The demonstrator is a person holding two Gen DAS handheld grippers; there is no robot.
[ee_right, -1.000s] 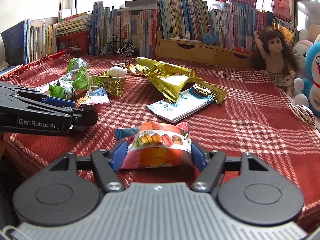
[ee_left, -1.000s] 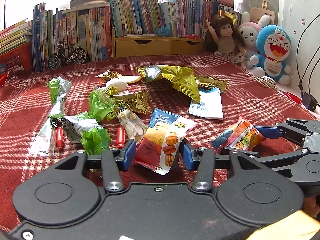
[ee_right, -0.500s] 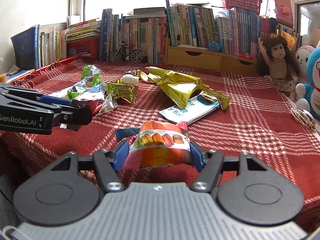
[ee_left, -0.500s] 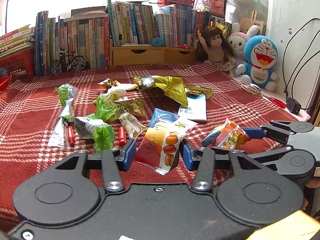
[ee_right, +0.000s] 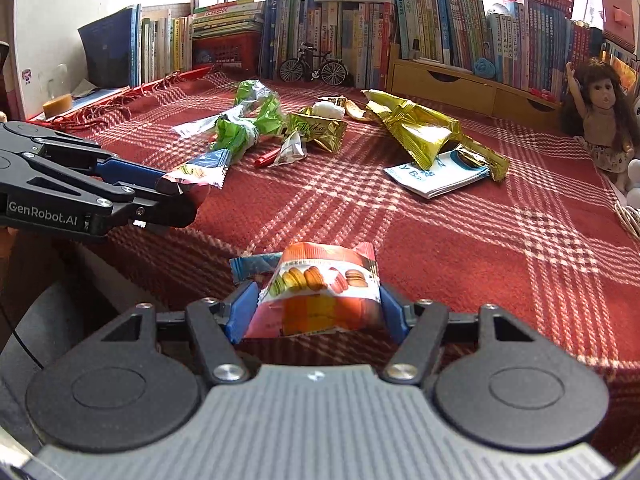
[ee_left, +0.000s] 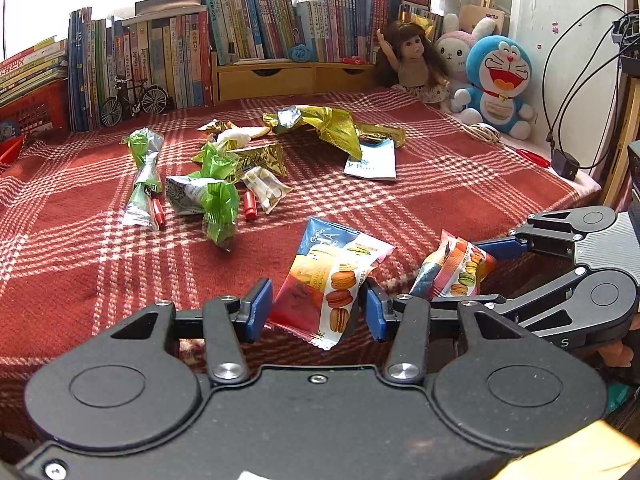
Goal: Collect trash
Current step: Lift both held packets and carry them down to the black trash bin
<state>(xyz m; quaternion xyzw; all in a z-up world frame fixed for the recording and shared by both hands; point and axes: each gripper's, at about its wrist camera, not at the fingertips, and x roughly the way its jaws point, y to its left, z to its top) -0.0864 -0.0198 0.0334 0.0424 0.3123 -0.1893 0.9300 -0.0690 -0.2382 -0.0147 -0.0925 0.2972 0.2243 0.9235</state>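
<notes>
My left gripper (ee_left: 316,310) is shut on a macaron wrapper with a blue top (ee_left: 332,276), held just off the front edge of the red plaid cloth (ee_left: 460,200). My right gripper (ee_right: 316,312) is shut on a second, orange macaron wrapper (ee_right: 320,296), also lifted near that edge. Each gripper shows in the other's view: the right gripper (ee_left: 460,276) at the right of the left wrist view, the left gripper (ee_right: 176,188) at the left of the right wrist view. Further back lie green wrappers (ee_left: 216,196), gold wrappers (ee_left: 328,124) and a white-blue packet (ee_left: 372,164).
Books (ee_left: 240,40), a toy bicycle (ee_left: 134,100) and a wooden drawer unit (ee_left: 280,80) line the back. A doll (ee_left: 412,64) and plush toys (ee_left: 500,80) sit at the back right. Cables and a plug (ee_left: 564,164) lie by the right wall. Two red pens (ee_left: 250,204) lie among the wrappers.
Both grippers have pulled back toward the front edge of the cloth and risen, each carrying its macaron wrapper away from the pile. The rest of the litter has not moved.
</notes>
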